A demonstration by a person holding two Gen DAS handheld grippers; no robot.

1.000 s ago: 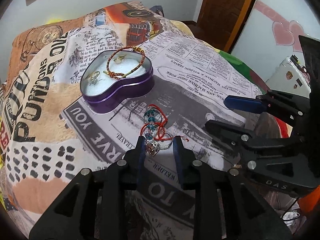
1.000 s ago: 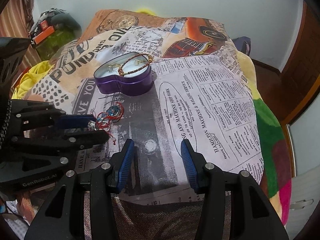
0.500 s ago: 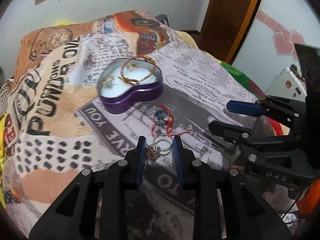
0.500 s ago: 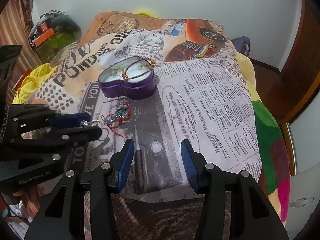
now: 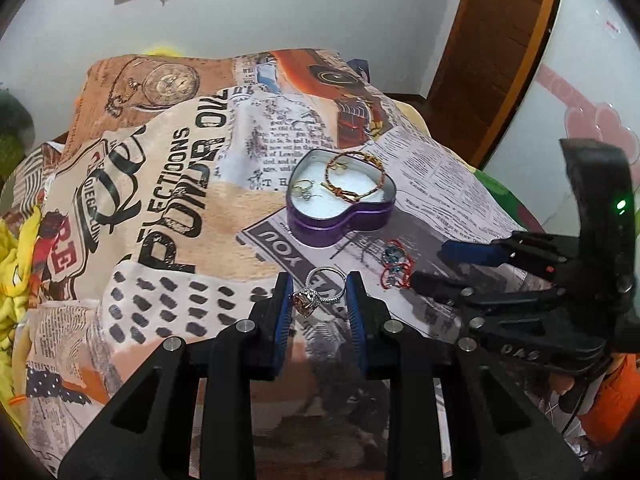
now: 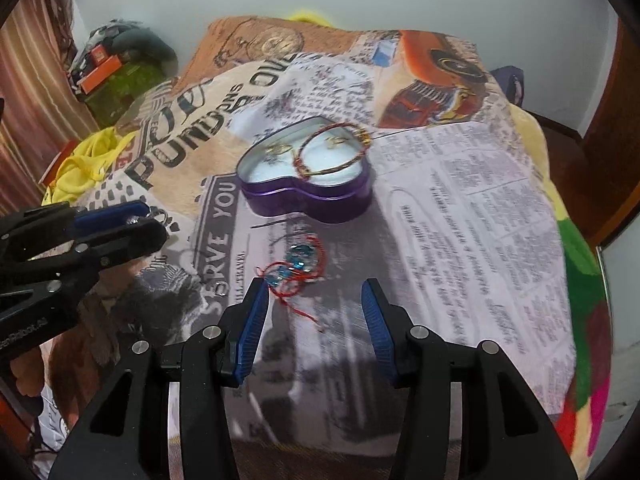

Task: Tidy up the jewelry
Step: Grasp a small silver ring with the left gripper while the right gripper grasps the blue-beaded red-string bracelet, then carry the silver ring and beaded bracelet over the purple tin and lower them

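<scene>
left gripper (image 5: 318, 300): clamped on the silver ring (image 5: 323, 291), stone end down by the left pad, band held up off the blanket now instead of lying on it like a sec ago

right gripper (image 6: 314, 312): jaws spread wide, gripping nothing, hovering right over the red cord bracelet (image 6: 297, 270); sat further off over bare print a moment back

red cord bracelet: flat on the blanket (image 6: 460, 240), blue beads in a clump, loose cord tail trailing toward the camera, just in front of the tin, not touching it

heart tin (image 5: 340, 210): purple sides, lid off, white lining; further from the left gripper than a sec ago

inside the tin: red-and-gold braided bracelet (image 5: 352, 178) leaning up on the far rim, small gold earrings (image 5: 304, 192) on the white lining, exact count too blurry to call

room to move: flat newsprint patch right of the tin, blanket dropping away at the right edge toward the wooden door (image 5: 496, 40); yellow cloth (image 6: 80, 168) bunched at the left edge
</scene>
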